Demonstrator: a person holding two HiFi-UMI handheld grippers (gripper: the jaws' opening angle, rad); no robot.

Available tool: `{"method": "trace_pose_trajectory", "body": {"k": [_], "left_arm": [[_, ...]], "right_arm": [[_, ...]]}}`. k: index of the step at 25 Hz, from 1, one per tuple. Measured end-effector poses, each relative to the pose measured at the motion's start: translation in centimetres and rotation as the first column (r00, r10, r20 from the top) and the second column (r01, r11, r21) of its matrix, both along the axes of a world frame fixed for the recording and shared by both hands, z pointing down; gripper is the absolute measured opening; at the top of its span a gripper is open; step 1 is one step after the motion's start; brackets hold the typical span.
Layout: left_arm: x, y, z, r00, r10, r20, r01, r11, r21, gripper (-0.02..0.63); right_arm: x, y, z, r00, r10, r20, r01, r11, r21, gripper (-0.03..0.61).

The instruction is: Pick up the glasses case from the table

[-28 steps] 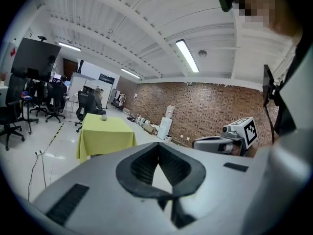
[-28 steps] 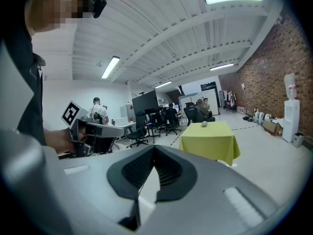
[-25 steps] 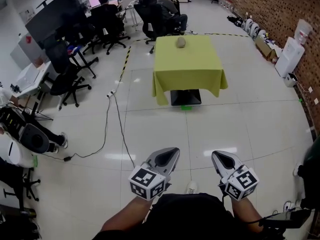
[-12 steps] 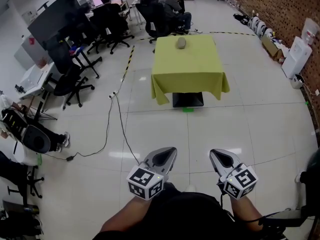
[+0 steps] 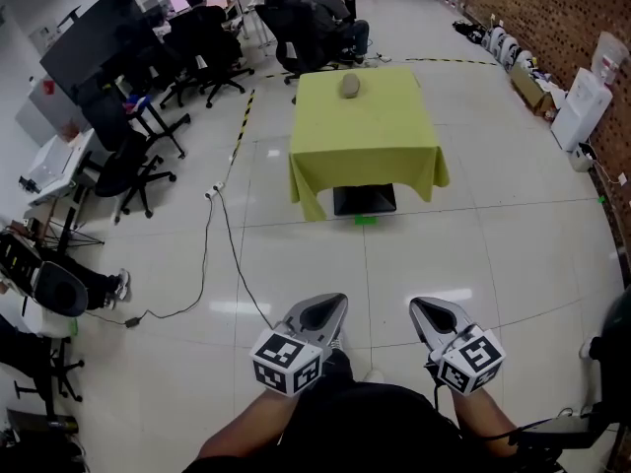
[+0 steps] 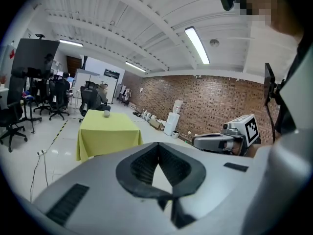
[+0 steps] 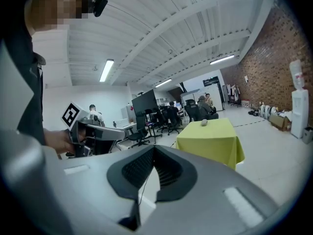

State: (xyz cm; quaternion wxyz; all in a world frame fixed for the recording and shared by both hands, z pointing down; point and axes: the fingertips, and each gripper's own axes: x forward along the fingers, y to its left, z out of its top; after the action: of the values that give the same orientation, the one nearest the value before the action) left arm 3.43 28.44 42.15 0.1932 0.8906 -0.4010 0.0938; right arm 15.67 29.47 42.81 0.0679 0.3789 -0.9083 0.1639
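- Walking has brought the person a little nearer the table [image 5: 365,141]. Its yellow cloth sits slightly lower and further left in the head view than a second ago.
- At the far left, the office chairs [image 5: 126,168] have slid in the head view as well, which suggests the camera has moved rather than anything in the room.
- Low at the left, the left gripper [image 5: 333,302] is carried in front of the body much as before. Its jaws meet tip to tip and hold nothing.
- Seen from the left gripper's own view, the table [image 6: 105,131] is small and distant, with a wide stretch of tiled floor before it.
- On the far half of the table top, a little left of centre, the glasses case [image 5: 349,86] lies alone on the cloth. It looks no different from before.
- Low at the right, the right gripper [image 5: 420,306] is level with the left one and apart from it. Its jaws are also pressed together and empty.
- At the far right, the brick wall [image 5: 582,18] has barely shifted.
- For the task, this appears to be only the approach. No reach has begun, and whichever gripper takes the case has to spread its jaws first.
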Motion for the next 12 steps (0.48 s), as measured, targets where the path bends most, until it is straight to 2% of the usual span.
{"method": "trace_pose_trajectory", "body": {"k": [5, 12], "left_arm": [[-0.8, -4.5, -1.1, 0.999, 0.034, -0.028, -0.033, 0.999, 0.040, 0.006], [-4.7, -10.9, -1.8, 0.997, 0.051, -0.055, -0.048, 0.997, 0.064, 0.006]], "right_arm": [[-1.0, -3.6, -0.4, 0.999, 0.030, -0.032, -0.029, 1.000, 0.009, 0.003], [-4.9, -9.4, -1.7, 0.997, 0.049, -0.060, -0.047, 0.998, 0.033, 0.003]]}}
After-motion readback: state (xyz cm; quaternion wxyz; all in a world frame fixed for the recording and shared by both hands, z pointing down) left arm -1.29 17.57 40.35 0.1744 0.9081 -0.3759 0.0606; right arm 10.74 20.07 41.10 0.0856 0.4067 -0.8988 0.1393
